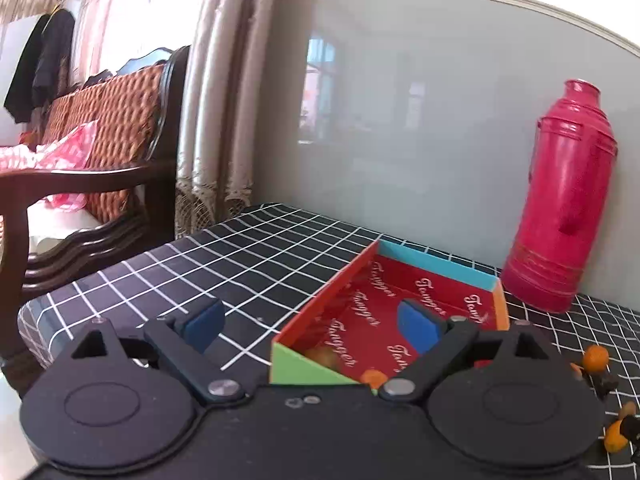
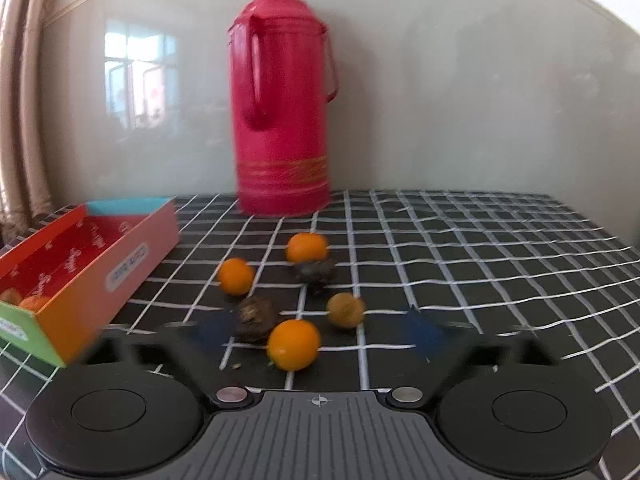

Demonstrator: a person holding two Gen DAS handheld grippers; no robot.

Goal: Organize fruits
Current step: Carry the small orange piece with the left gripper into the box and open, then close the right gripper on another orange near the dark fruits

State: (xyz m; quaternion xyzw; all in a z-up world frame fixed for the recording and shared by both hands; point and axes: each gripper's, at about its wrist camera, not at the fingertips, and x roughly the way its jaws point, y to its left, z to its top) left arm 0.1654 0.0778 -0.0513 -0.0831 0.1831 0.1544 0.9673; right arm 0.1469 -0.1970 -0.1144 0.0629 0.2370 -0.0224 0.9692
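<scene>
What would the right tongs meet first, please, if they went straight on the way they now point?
Most likely the nearest round orange fruit, lying between the blurred blue fingertips of the right tongs on the black checked tablecloth. A dark brown wrinkled fruit lies just left; depth is uncertain.

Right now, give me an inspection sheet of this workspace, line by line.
Surface: table under a black cloth with white grid.
Job's things: box at the left, some fruit already in it; three oranges, a yellowish fruit and two dark fruits loose on the cloth.
Clutter: red thermos upright at the wall.
Grippers: left gripper open over the box, empty; right gripper blurred, jaws either side of the nearest loose fruit, not pressing.
Cables: nothing seen.
Surroundings: curtain, wooden chair, glossy wall panel.
</scene>
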